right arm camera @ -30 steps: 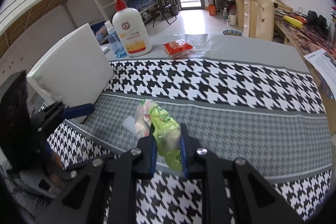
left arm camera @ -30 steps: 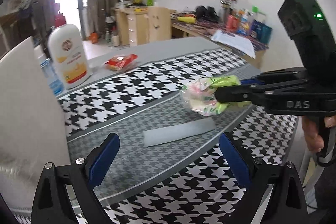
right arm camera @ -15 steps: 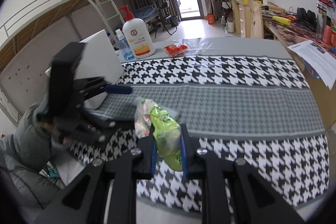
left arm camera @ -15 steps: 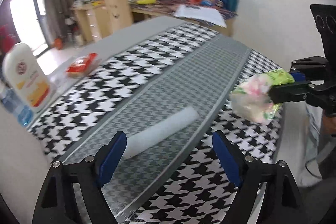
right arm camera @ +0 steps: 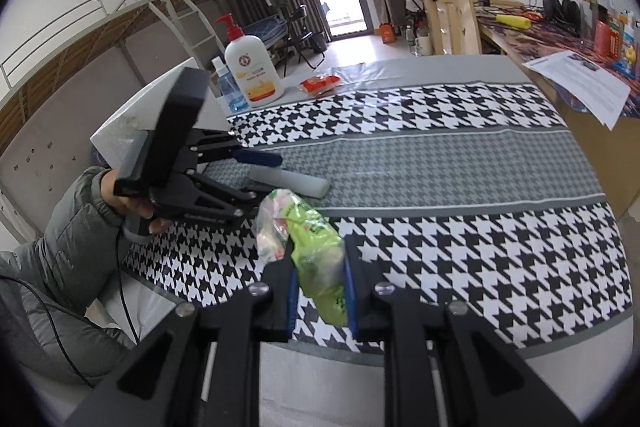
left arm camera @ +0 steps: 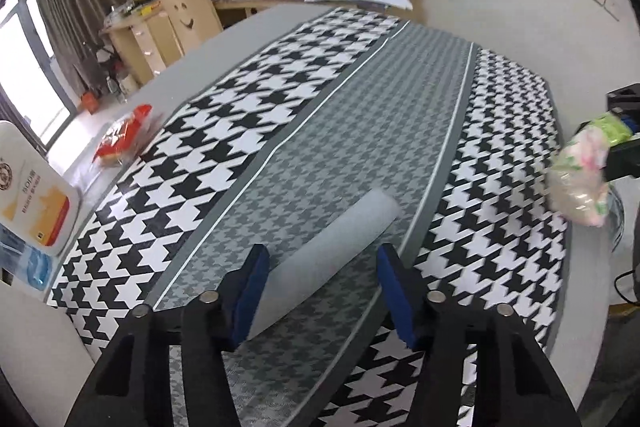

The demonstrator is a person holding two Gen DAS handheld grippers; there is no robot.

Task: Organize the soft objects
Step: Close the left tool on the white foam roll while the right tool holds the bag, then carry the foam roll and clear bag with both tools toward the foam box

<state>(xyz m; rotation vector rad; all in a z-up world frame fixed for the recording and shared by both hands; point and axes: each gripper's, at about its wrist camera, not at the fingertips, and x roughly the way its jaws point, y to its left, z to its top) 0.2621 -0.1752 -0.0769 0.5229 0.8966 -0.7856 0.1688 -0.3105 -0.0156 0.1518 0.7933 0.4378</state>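
Observation:
A pale grey foam strip (left arm camera: 328, 251) lies on the grey band of the houndstooth tablecloth (left arm camera: 320, 99). My left gripper (left arm camera: 322, 291) points down over its near end, and the strip lies between the blue pads. The jaws are closing; the left pad (left arm camera: 250, 291) is at the foam's edge and the right pad (left arm camera: 396, 291) stands just clear. In the right wrist view the same gripper (right arm camera: 260, 177) straddles the strip (right arm camera: 296, 181). My right gripper (right arm camera: 320, 299) is shut on a green and pink plastic snack bag (right arm camera: 316, 247), held above the table's near edge. The bag (left arm camera: 584, 171) also shows at the right of the left wrist view.
A white lotion bottle (right arm camera: 252, 71), a small blue bottle (right arm camera: 230, 89) and a red packet (right arm camera: 320, 83) stand at the table's far side. A white board (right arm camera: 132, 115) leans at the left. A person's grey sleeve (right arm camera: 60, 247) is at the left. Papers (right arm camera: 580, 87) overhang a cluttered desk.
My left gripper has come down over the foam strip and its jaws have narrowed around it. My right gripper has drawn back toward the table's edge, the bag still in it.

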